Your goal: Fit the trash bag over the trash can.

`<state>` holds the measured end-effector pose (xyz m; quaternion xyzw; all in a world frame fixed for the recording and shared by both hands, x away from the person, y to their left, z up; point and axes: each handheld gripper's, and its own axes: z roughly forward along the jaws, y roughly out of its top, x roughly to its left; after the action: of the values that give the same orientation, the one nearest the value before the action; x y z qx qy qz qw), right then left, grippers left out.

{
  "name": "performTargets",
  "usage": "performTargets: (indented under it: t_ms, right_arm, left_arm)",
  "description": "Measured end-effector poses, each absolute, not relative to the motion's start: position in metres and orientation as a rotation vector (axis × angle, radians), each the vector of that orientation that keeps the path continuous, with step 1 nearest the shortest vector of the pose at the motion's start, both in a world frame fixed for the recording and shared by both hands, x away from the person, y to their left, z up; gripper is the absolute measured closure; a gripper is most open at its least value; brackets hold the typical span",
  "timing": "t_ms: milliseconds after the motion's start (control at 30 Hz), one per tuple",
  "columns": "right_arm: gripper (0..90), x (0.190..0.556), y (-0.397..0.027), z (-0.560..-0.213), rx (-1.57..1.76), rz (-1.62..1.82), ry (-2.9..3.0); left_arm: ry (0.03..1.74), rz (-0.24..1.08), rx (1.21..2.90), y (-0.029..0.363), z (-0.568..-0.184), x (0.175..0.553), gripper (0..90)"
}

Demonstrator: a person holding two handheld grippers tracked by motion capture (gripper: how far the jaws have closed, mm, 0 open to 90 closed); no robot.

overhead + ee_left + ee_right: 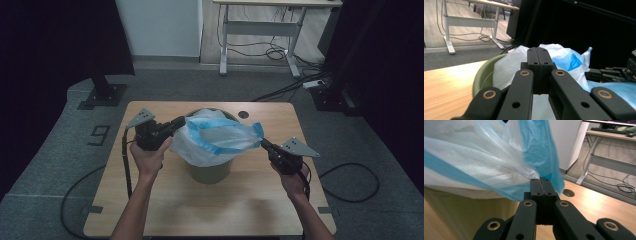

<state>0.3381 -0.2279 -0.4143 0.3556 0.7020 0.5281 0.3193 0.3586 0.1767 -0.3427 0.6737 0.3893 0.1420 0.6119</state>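
High view: a green bin [210,170] stands near the middle of the wooden table [165,200]; a white bag with a blue rim band [220,137] sits in the bin, its mouth stretched wide above the bin's rim and pulled outward to both sides. Left gripper [176,123] meets the bag's left edge; its jaws are pressed together on the film there. Right gripper [263,143] meets the bag's right edge at the blue band; its jaws are likewise clamped on the plastic. Each gripper is carried in one hand, with both forearms entering from the bottom of the frame; the grey three-cornered plates on top of the grippers face up.

Left gripper view: the jaws of the left gripper [539,53] stand flat against each other with no gap; the white bag [506,70] bulges directly behind them over the green bin [482,76]; the pinch point itself is hidden by the jaws, so the hold here is probable rather than confirmed from this view alone.

Right gripper view: the jaws of the right gripper [543,181] are fully together; the blue band of the bag [536,152] runs down into their tips; the bin wall [461,212] sits below the stretched film; the table [589,207] lies beyond.
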Motion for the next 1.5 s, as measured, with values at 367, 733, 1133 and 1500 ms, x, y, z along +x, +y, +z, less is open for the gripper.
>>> performTargets:
  t_ms: [367,733,1133,1500]
  right_arm:
    - [88.9,0.345,-0.242,-0.386,0.956,1.405,1.745]
    - [88.9,0.333,-0.243,-0.392,0.941,1.443,1.755]
    - [88.9,0.311,-0.239,-0.432,0.944,1.477,1.897]
    - [88.9,0.317,-0.232,-0.465,0.983,1.454,2.005]
  left_arm:
    - [0.895,0.304,1.500,0.199,-0.331,0.362,90.0]
    - [0.907,0.288,1.517,0.212,-0.352,0.347,90.0]
    - [0.910,0.221,1.556,0.222,-0.385,0.330,90.0]
    - [0.975,0.196,1.564,0.238,-0.411,0.332,90.0]
